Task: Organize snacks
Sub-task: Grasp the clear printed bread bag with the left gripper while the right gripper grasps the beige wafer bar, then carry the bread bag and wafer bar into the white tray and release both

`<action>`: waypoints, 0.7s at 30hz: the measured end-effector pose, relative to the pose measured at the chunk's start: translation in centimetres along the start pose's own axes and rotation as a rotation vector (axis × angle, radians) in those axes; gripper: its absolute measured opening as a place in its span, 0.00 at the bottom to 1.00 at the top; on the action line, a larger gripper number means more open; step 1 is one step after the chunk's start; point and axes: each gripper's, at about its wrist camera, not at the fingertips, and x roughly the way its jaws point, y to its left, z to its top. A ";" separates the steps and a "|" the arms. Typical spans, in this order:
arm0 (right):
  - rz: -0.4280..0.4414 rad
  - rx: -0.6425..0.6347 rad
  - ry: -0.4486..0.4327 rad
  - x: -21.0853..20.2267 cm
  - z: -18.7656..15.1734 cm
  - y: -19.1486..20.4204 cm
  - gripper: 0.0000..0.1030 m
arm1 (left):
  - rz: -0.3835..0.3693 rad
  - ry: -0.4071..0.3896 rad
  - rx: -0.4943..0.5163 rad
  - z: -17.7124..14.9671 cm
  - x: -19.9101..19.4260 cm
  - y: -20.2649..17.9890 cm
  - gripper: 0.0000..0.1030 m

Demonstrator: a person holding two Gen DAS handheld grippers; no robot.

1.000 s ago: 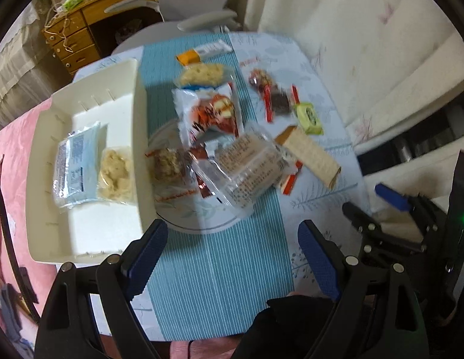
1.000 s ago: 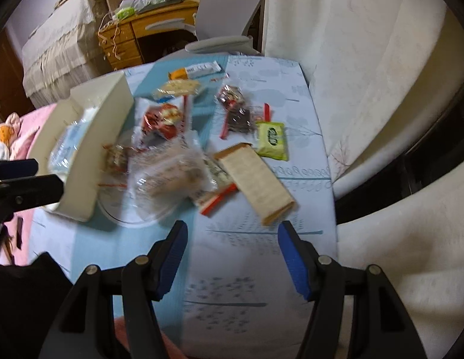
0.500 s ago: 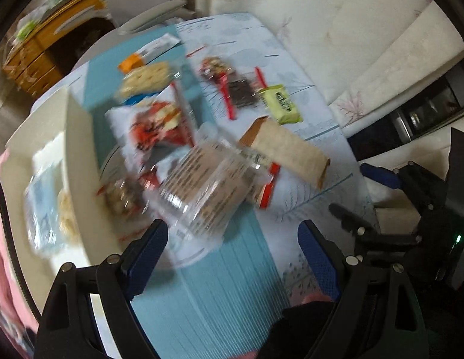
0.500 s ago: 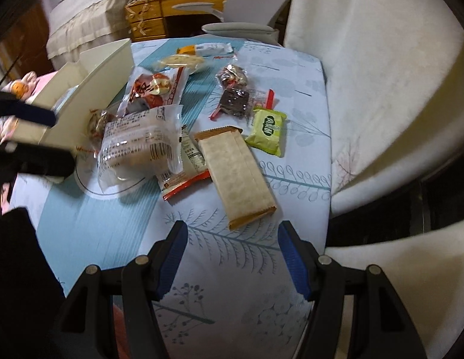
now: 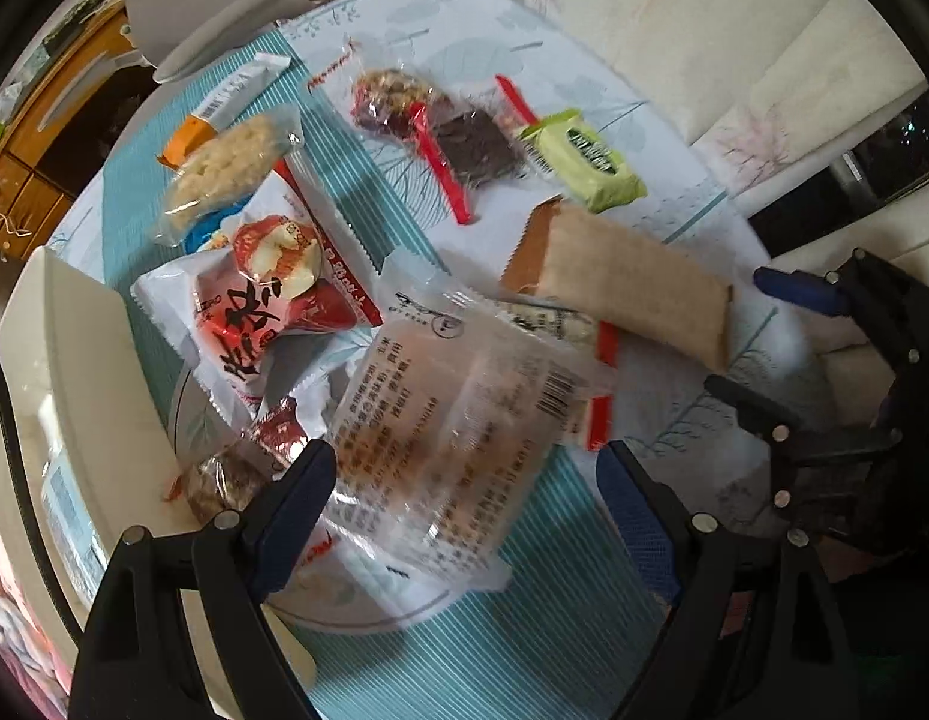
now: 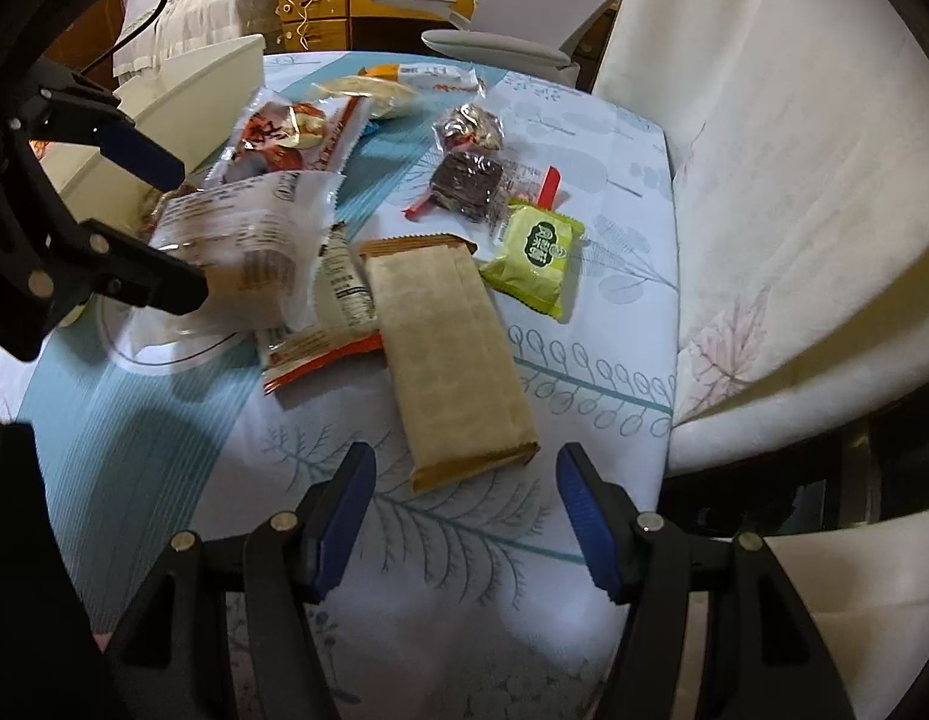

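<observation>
Snacks heaped mid-frame beside white bin (image 5: 74, 396), awaiting sorting. Your left gripper (image 5: 464, 498), jaws wide, straddles clear printed pack (image 5: 452, 438); right gripper (image 6: 458, 516), wide, lines up tan cracker pack (image 6: 446, 354).

I count one tan bar (image 6: 452, 354), one green packet (image 6: 533, 255), one brown square (image 6: 467, 183), one nut cluster (image 6: 470, 126), one rice cake (image 5: 227, 171) and one orange stick (image 5: 230, 102). Left of those lie one red-and-white bag (image 5: 266, 300), one clear pack (image 5: 452, 438) and one white bin (image 5: 98, 396).
</observation>
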 end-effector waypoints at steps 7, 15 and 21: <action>0.023 0.000 -0.001 1.7 0.8 -0.2 0.61 | -0.012 0.040 0.011 1.6 3.0 0.9 0.85; 0.069 0.061 0.018 3.9 1.8 -1.0 0.61 | -0.016 0.062 -0.018 2.4 4.9 1.0 0.85; 0.081 0.095 0.008 4.5 2.4 -1.3 0.61 | -0.027 0.053 -0.090 2.2 5.9 1.0 0.83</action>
